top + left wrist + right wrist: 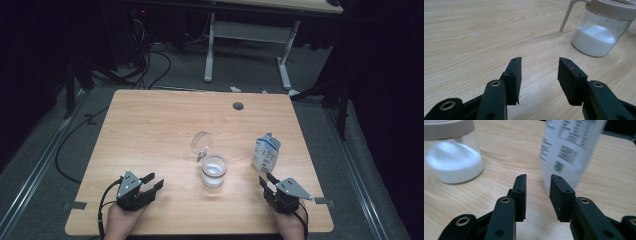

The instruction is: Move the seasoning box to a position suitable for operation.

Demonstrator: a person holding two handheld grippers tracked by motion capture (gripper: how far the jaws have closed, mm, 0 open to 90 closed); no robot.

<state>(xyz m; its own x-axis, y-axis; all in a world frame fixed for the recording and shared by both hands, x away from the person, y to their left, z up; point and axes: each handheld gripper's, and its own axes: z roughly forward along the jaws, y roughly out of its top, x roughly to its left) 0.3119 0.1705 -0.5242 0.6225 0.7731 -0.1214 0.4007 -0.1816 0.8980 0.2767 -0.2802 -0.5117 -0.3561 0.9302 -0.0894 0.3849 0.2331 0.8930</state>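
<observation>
The left gripper [151, 181] rested at the table's [150, 125] seven o'clock edge, jaws parted with nothing between them, aimed toward two o'clock at the jar [214, 171] of white powder near the table's middle. The jar's hinged lid [201, 144] stood flipped open at its eleven o'clock, probably so that it could be filled. The right gripper [266, 183], at five o'clock, was likewise unclenched and empty, pointing toward twelve at the upright paper bag [265, 153] just ahead, seemingly lined up to grasp it.

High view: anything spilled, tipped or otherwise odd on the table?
Nothing spilled. The jar of white powder stands upright with its hinged lid flipped open. The white bag stands beside it, top crumpled and leaning slightly. Both look intact.
</observation>
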